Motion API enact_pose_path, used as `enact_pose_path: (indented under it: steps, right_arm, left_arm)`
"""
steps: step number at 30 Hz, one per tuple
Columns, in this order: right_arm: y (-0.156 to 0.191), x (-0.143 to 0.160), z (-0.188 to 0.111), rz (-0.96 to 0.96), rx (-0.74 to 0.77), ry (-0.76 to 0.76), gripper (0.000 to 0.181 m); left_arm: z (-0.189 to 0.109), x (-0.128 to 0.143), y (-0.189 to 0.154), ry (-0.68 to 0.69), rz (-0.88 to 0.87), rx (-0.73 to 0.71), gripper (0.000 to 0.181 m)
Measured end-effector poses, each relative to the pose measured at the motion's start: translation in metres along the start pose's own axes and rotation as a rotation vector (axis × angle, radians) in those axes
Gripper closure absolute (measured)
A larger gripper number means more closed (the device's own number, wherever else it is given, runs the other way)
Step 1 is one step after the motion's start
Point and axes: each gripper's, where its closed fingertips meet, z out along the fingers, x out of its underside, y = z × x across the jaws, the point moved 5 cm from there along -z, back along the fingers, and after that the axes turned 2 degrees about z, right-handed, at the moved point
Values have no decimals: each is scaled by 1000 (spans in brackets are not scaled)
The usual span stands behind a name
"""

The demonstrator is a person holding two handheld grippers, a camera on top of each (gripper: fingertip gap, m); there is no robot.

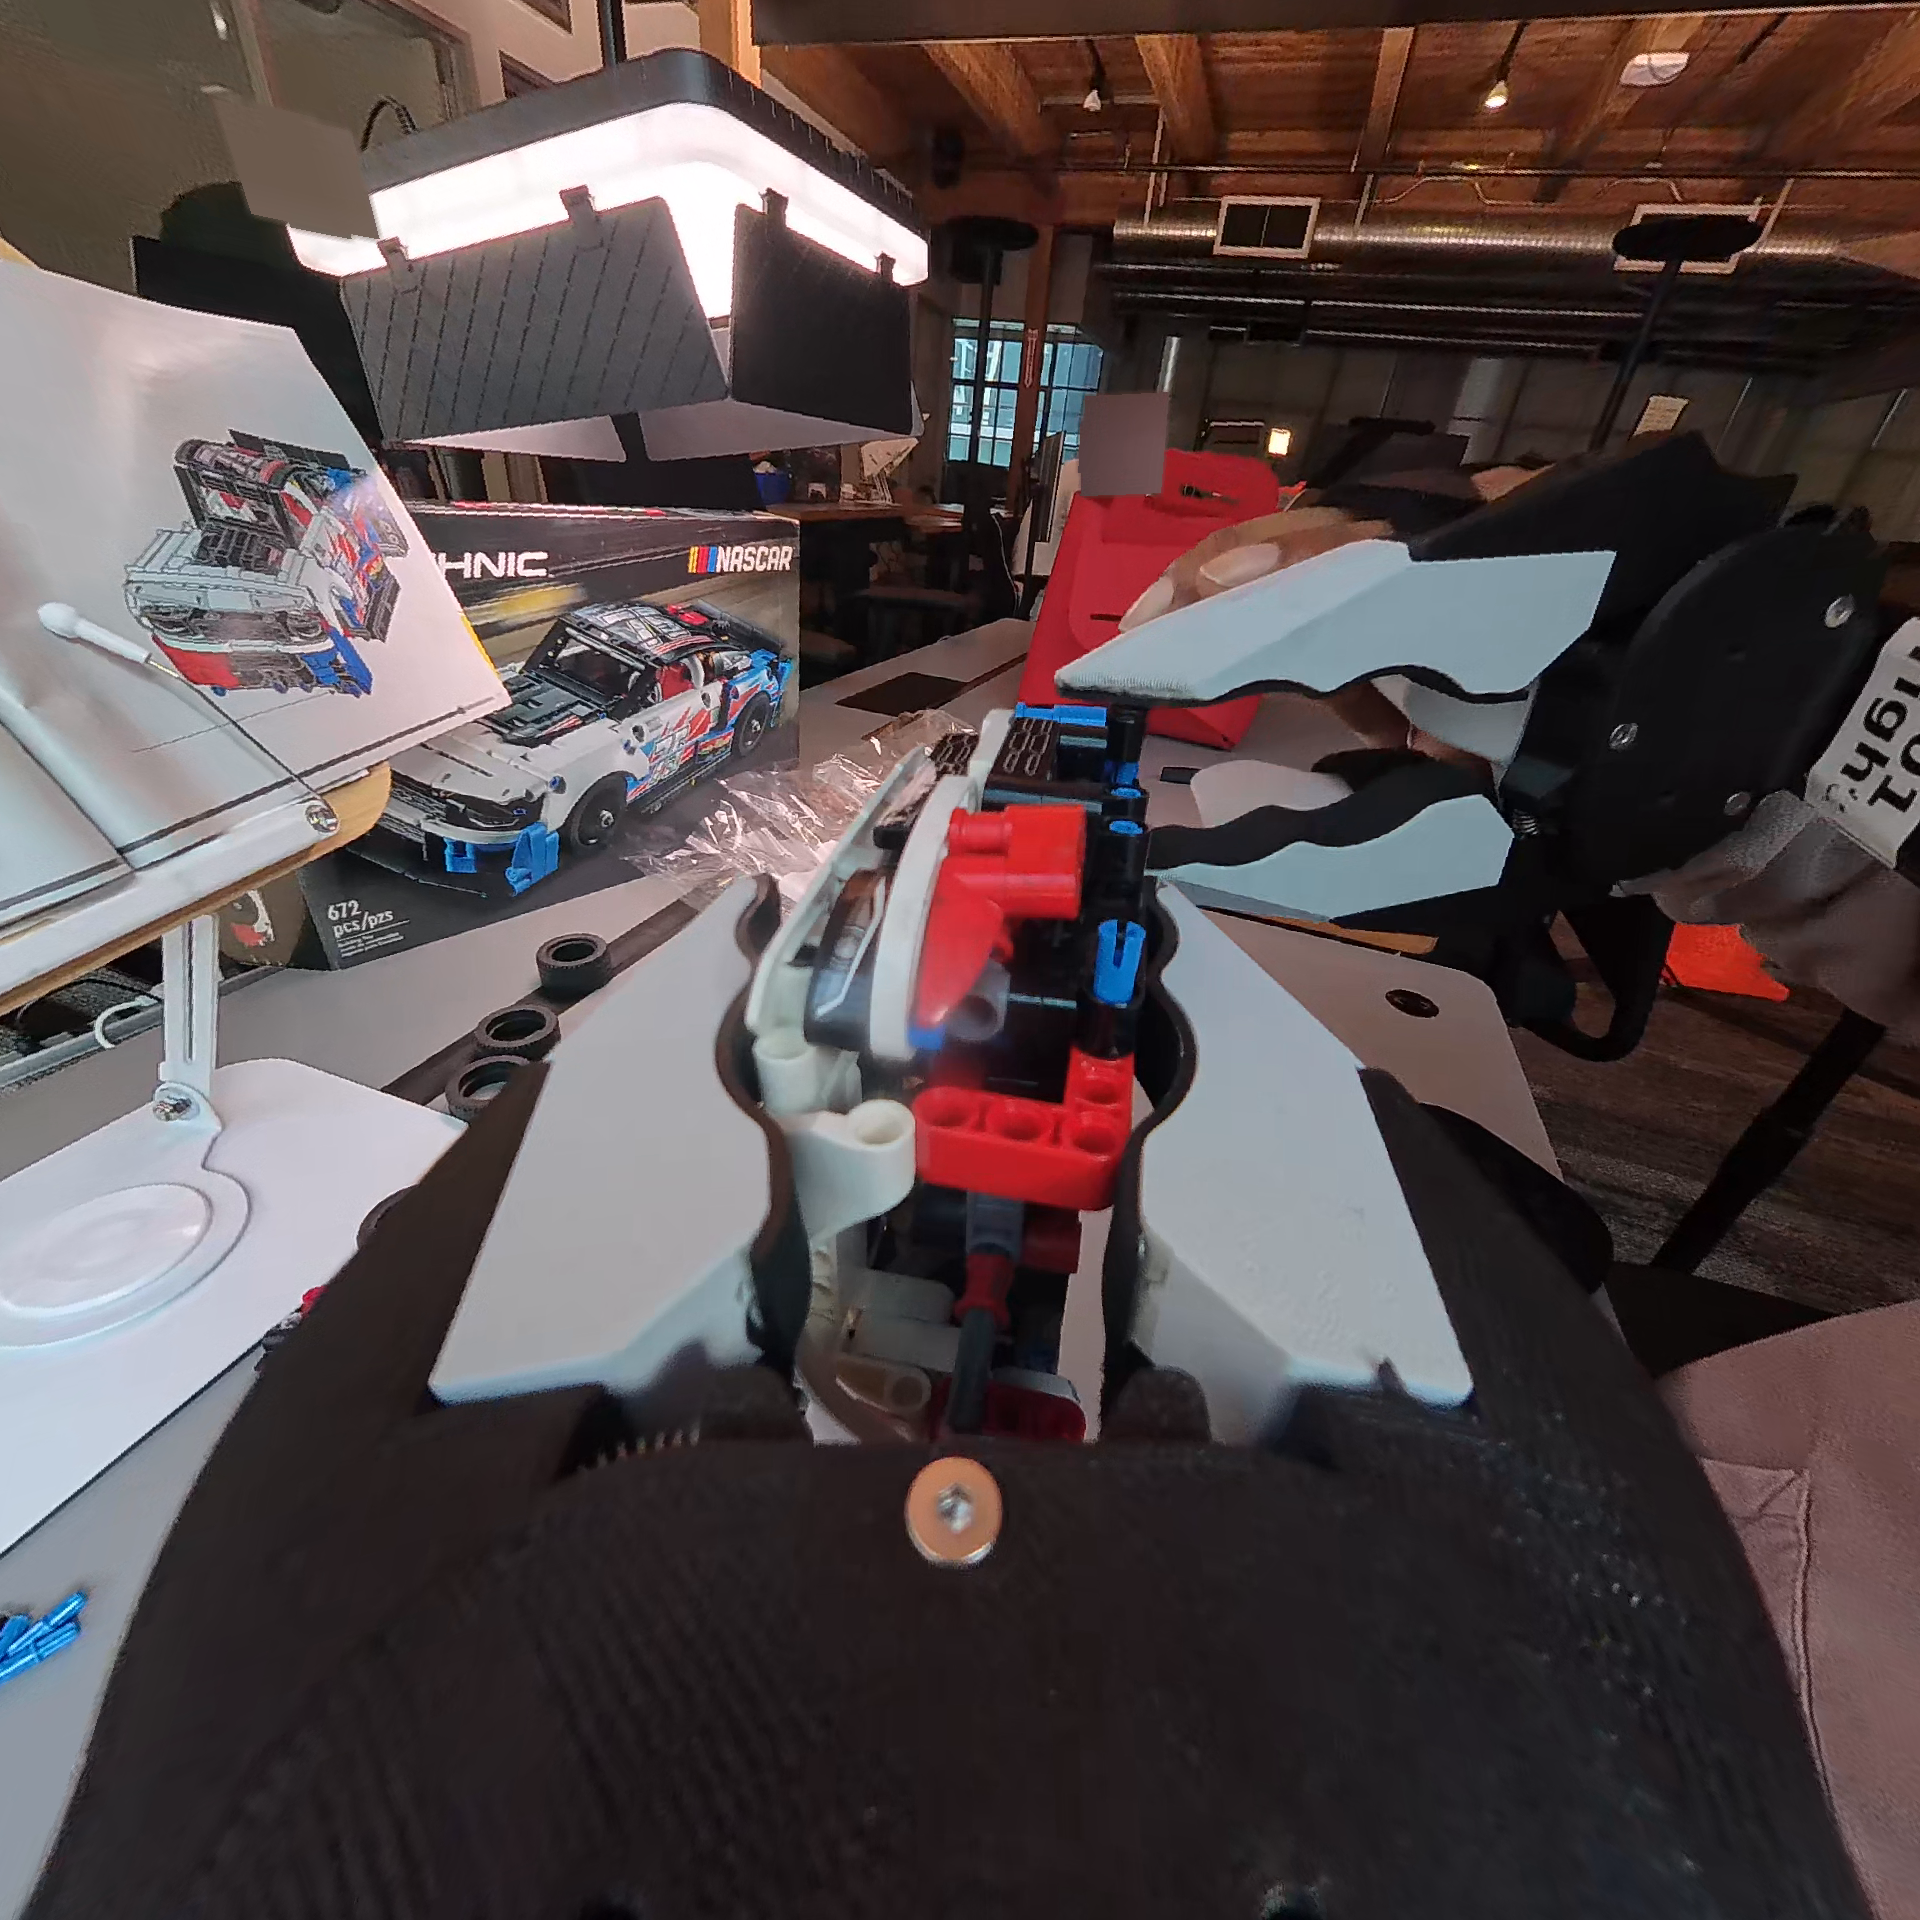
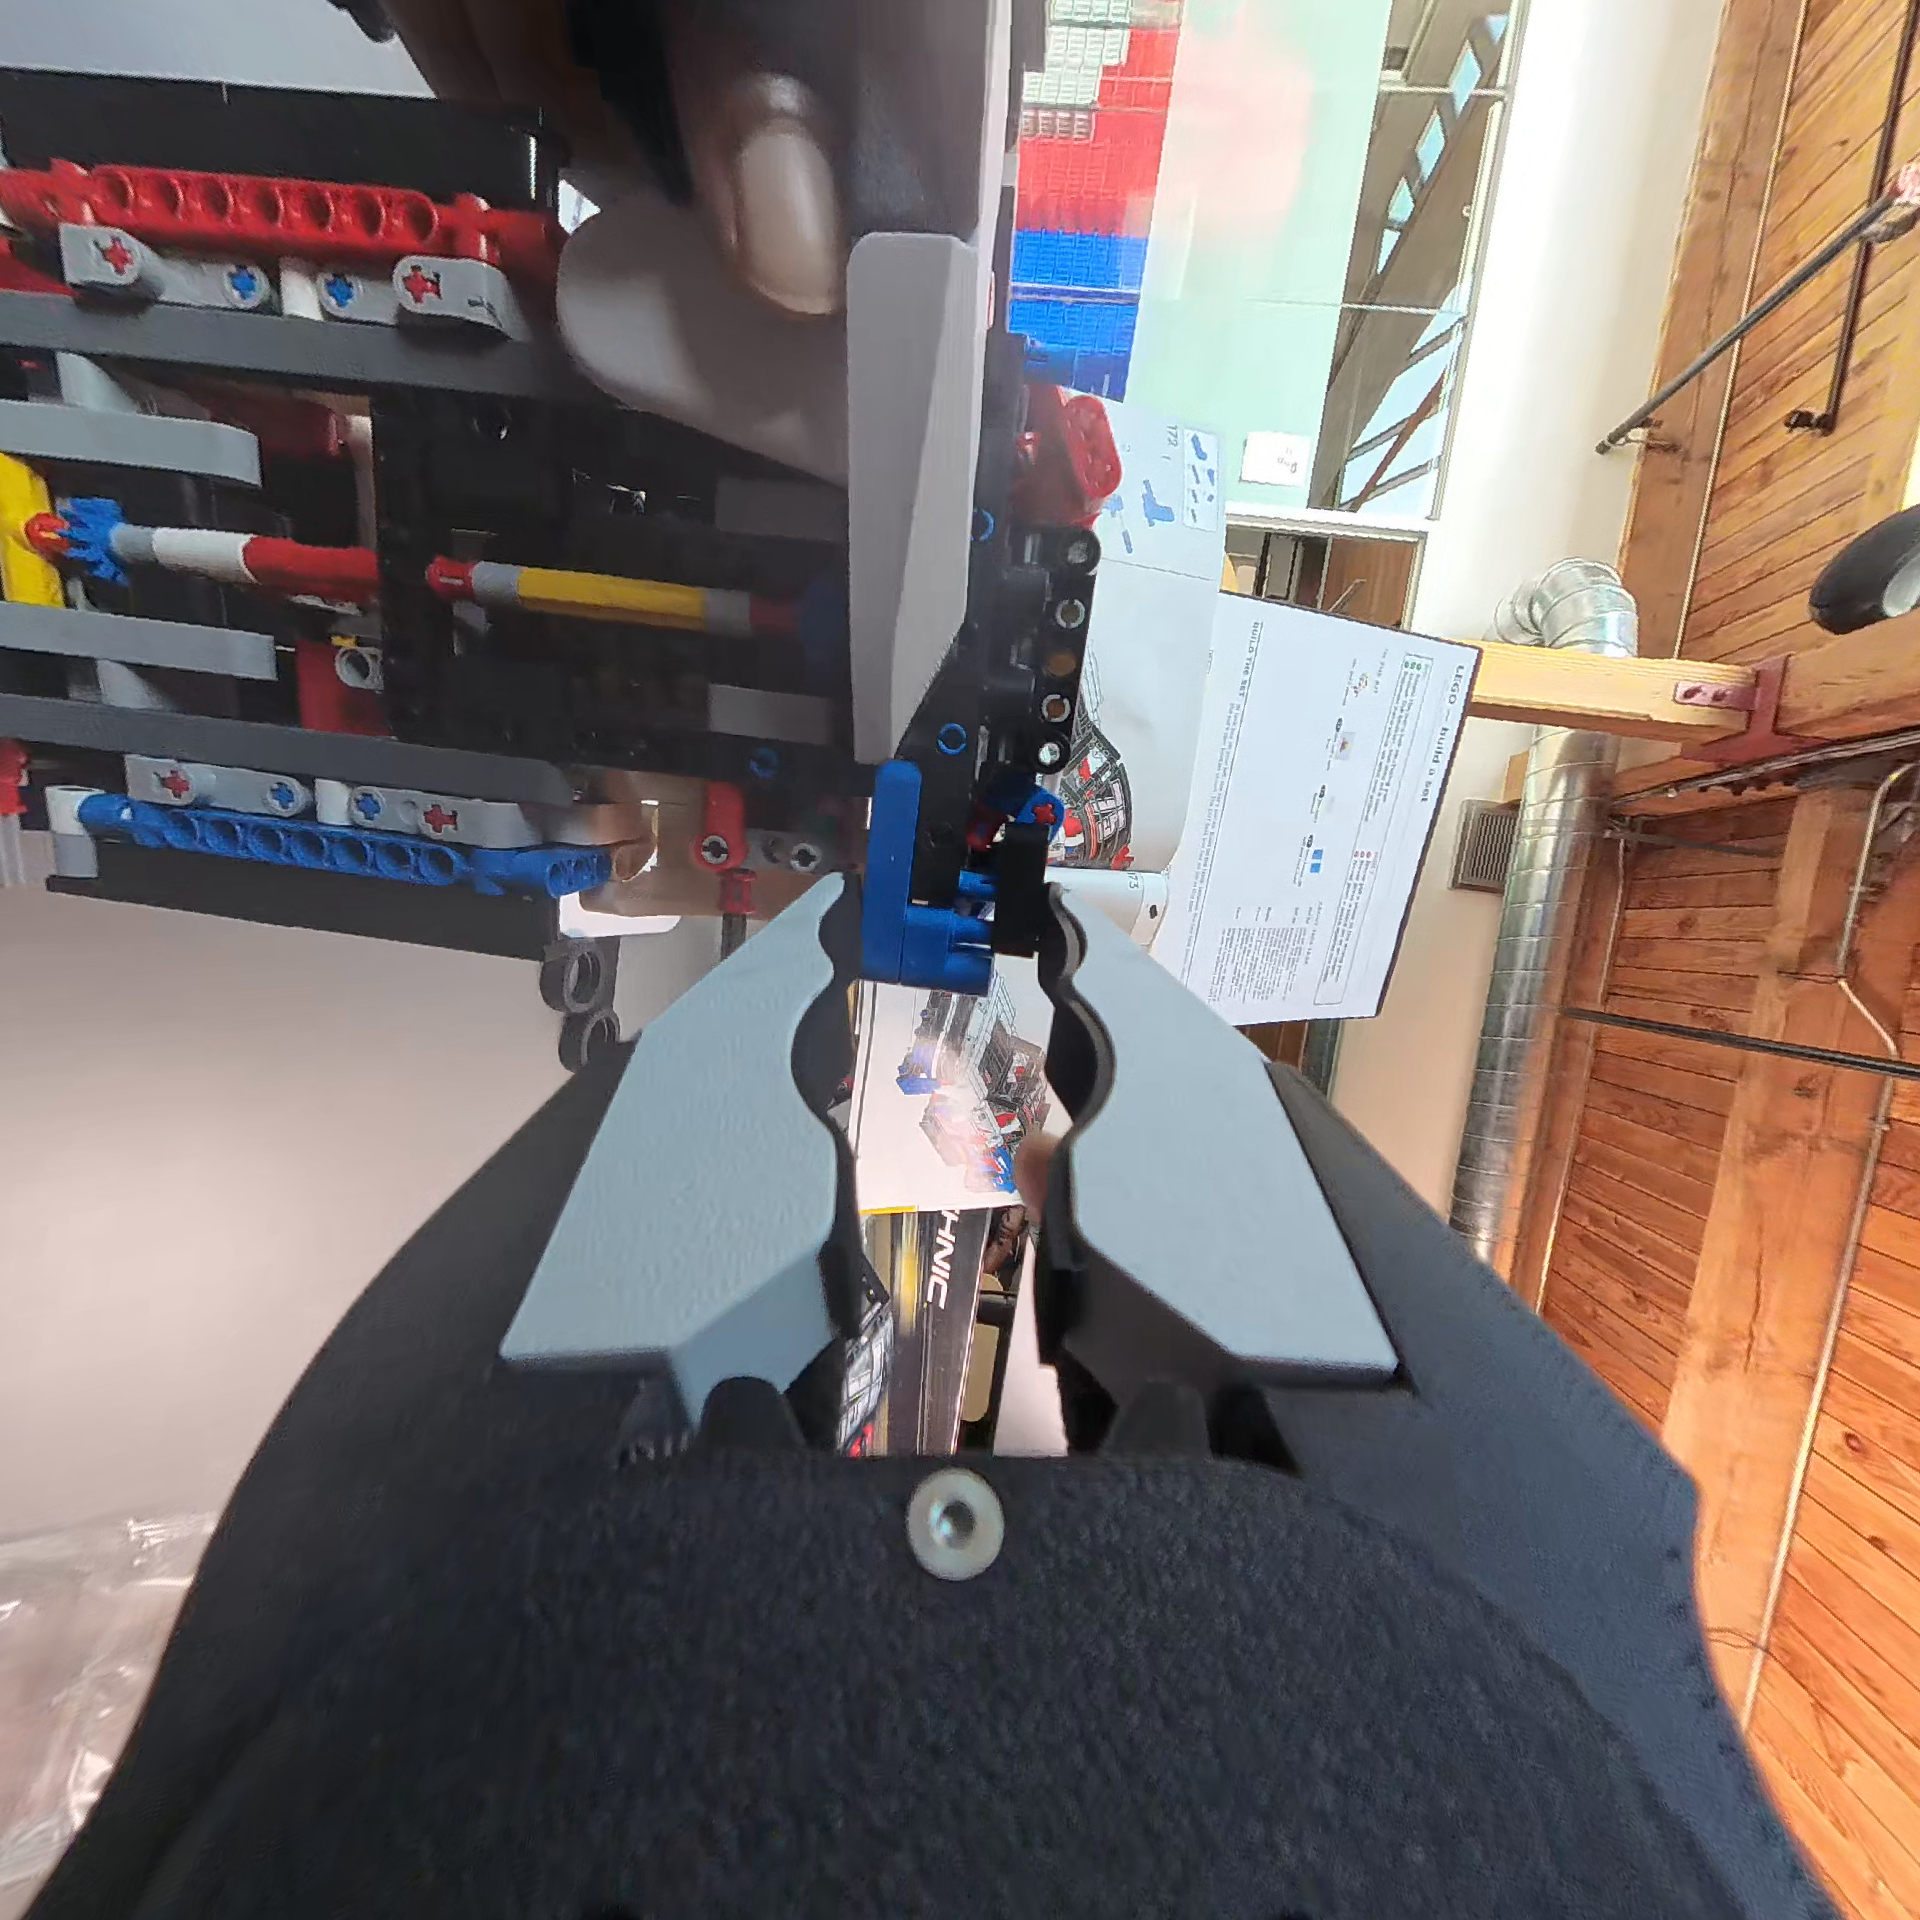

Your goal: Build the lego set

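Observation:
The part-built lego car (image 1: 997,935), white, red, black and blue, is held on end between the fingers of my left gripper (image 1: 961,914), which is shut on it. My right gripper (image 1: 1117,764) comes in from the right at the car's far end. In the right wrist view my right gripper (image 2: 951,914) is shut on a blue and black piece (image 2: 930,914) at the corner of the car (image 2: 416,582), whose underside with axles and beams fills the upper left. One left gripper finger (image 2: 914,468) and a thumb show above it.
An instruction booklet (image 1: 208,582) stands on a white holder at the left, the set's box (image 1: 623,707) behind it. Black tyres (image 1: 516,1029), blue pins (image 1: 42,1642) and a clear plastic bag (image 1: 748,821) lie on the table. A red object (image 1: 1143,603) stands at the back. The tips of both grippers are at nearly the same place.

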Motion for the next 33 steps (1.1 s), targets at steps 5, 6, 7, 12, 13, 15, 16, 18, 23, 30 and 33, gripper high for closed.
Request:
enact_pose_path:
  steps: [5, 6, 7, 12, 13, 15, 16, 18, 23, 30, 33]
  right_arm:
    - [0, 0, 0, -7, -9, 6, 151]
    - [0, 0, 0, -2, -8, 8, 151]
    - [0, 0, 0, -3, -6, 6, 151]
    - [1, 1, 0, -5, 18, 11, 151]
    - [1, 1, 0, -4, 19, 12, 152]
    - [1, 1, 0, -10, 27, 14, 152]
    - [2, 1, 0, -11, 28, 12, 152]
    - [2, 1, 0, 1, 28, 17, 152]
    - [1, 1, 0, 60, 0, 8, 150]
    - [-3, -1, 1, 37, -69, 30, 148]
    - [-1, -2, 2, -4, -33, 35, 150]
  left_arm:
    - [0, 0, 0, 4, 0, 3, 113]
    - [0, 0, 0, 3, -2, 3, 113]
    - [0, 0, 0, 4, -1, 3, 113]
    - [0, 0, 0, 4, -3, -2, 113]
    - [0, 0, 0, 4, -3, -3, 113]
    - [0, 0, 0, 4, -4, -6, 114]
    - [0, 0, 0, 3, -5, -7, 113]
    - [0, 0, 0, 0, -9, -9, 113]
    - [0, 0, 1, 7, -8, -15, 113]
    - [0, 1, 1, 9, -5, -22, 113]
    - [-1, 1, 1, 9, -10, -32, 113]
